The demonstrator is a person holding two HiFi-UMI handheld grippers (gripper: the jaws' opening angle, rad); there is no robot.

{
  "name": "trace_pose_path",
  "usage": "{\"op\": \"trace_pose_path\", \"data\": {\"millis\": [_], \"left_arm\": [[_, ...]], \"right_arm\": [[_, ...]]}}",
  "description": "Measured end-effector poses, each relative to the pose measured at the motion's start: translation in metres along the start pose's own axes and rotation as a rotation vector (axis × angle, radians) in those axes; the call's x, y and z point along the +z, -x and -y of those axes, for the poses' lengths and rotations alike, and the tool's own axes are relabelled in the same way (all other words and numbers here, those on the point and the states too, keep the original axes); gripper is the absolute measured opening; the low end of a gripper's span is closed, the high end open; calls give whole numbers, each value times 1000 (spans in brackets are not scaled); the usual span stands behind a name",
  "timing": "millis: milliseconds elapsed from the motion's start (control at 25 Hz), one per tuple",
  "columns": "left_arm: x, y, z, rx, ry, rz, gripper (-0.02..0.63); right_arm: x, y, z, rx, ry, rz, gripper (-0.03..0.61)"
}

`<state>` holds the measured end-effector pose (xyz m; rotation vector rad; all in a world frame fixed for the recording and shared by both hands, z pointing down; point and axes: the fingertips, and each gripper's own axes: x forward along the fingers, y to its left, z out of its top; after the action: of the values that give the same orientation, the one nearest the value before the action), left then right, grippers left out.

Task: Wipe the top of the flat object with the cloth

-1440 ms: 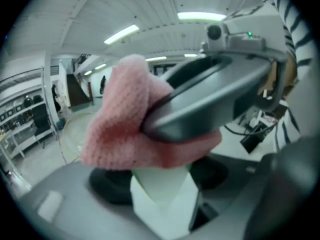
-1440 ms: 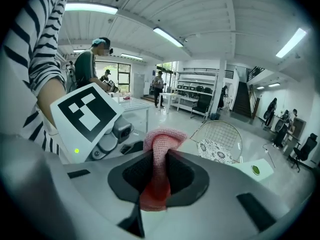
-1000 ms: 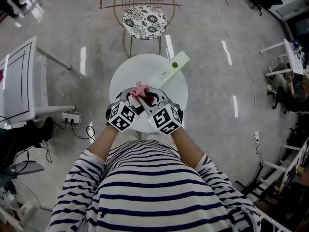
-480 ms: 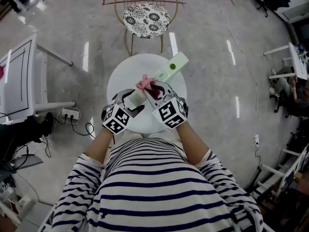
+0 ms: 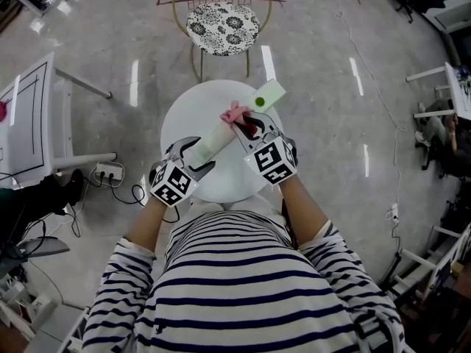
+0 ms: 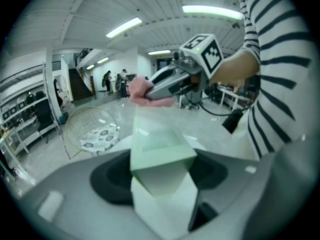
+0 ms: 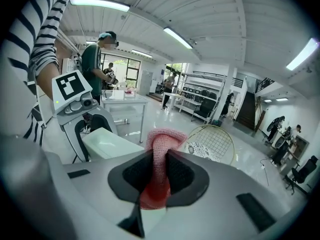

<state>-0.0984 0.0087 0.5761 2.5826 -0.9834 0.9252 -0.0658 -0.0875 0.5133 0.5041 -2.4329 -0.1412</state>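
Observation:
In the head view a long pale green flat box [image 5: 215,137] is held slantwise over the round white table [image 5: 188,105]. My left gripper [image 5: 193,151] is shut on its near end; in the left gripper view the box [image 6: 161,151] fills the gap between my jaws [image 6: 162,181]. My right gripper [image 5: 247,126] is shut on a pink cloth [image 5: 235,113], which lies on the box's top towards its far end. The right gripper view shows the cloth [image 7: 161,151] pinched between my jaws [image 7: 159,176], the box [image 7: 107,143] at left.
A wire chair with a patterned cushion [image 5: 221,28] stands beyond the table. A white desk [image 5: 33,120] is at the left, with a power strip [image 5: 109,172] and cables on the floor. A person [image 7: 97,66] stands in the room behind.
My right gripper has slid the pink cloth along the box's top, away from me toward its far end. The left gripper has kept the box still.

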Motion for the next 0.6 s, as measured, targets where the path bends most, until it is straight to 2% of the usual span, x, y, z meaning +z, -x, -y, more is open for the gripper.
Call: {"op": "trace_pose_path", "data": {"millis": [280,600], "left_arm": [[-11,13,2,-31,-33,-37,318],[-36,39,-2,-57,-66,-89,316]], "right_arm": [[-14,10,31,-38,-8,-13,57],[-26,20,38,-56,-15,-25,57]]}}
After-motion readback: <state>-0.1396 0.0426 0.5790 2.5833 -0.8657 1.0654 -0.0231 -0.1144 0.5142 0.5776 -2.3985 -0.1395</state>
